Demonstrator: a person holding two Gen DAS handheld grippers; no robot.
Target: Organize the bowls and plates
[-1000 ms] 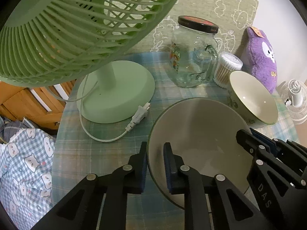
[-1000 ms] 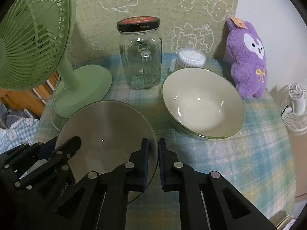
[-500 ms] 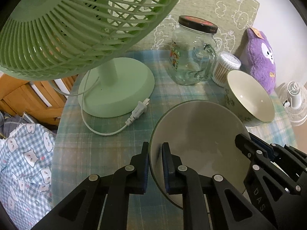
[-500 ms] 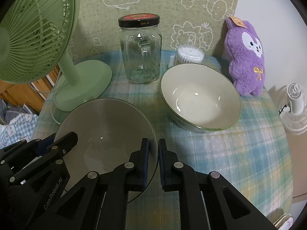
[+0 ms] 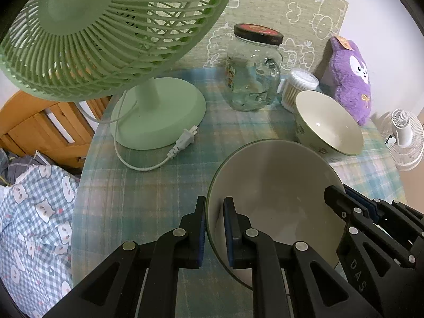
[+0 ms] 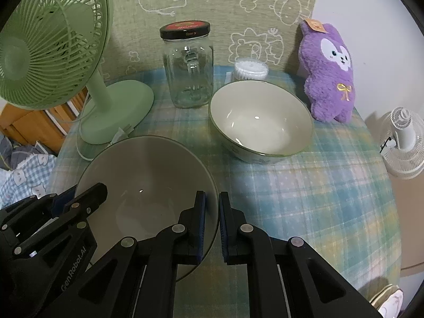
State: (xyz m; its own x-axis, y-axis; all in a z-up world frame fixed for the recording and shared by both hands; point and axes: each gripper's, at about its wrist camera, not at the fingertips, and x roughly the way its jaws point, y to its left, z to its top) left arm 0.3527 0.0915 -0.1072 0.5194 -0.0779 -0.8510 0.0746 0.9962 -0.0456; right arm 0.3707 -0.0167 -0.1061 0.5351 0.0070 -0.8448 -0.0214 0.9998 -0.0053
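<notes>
Now, bowl (image 5: 278,193) rim pinched between both jaws

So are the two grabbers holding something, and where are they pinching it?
Yes. Both hold the near bowl by its rim: the left gripper pinches its left edge, the right gripper its right edge.

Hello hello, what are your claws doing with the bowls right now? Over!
Left gripper and right gripper both shut on near bowl rim, opposite sides. Second bowl waits empty beyond. Glass jar and green fan stand close.
</notes>
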